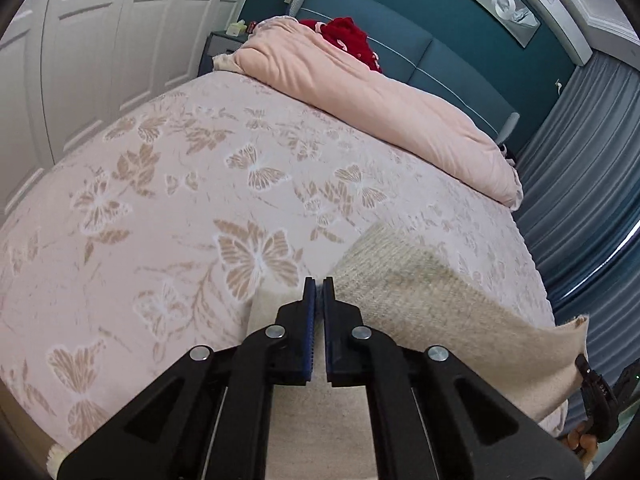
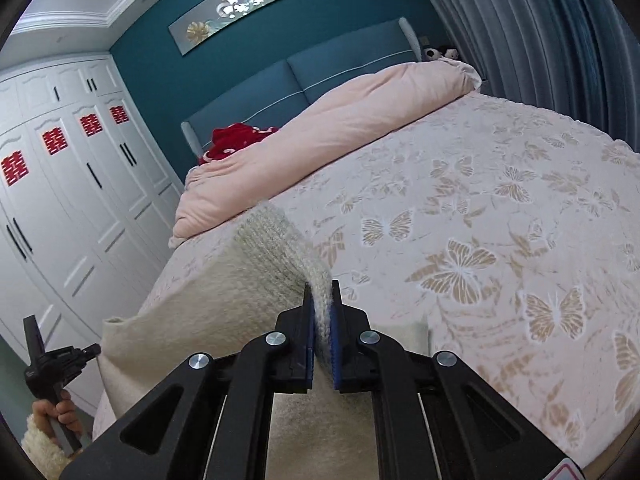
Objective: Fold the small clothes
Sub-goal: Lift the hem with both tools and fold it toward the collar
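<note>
Early in the fold, by the look of it: cream knitted garment (image 1: 420,300) gripped at two points and raised off the near edge of the bed (image 1: 160,200), no finished crease or tidy stack visible anywhere. Left gripper (image 1: 319,284) clamped on the knit, blue pads pressed almost together with a thin edge of fabric between. Right gripper (image 2: 322,292) likewise pinching a thick ridge of the knit, wool bulging up between the pads. Between the two grips, stretched as a sagging sheet, lower part draped over the near bed edge and hanging out of view; shape of sleeves or hem impossible to tell. Still to do, as a judgement: spread flat, fold over, smooth down. Plenty of bare butterfly-patterned bedspread (image 2: 480,200) ahead for laying out, broad and flat through the middle. Far limit set by the rolled pink duvet (image 1: 380,104) across the head end, with a red garment (image 1: 352,36) on it near the blue headboard (image 2: 260,96). White wardrobe doors (image 2: 80,200) on the left, grey curtain (image 1: 580,160) on the right, both well apart from the work
</note>
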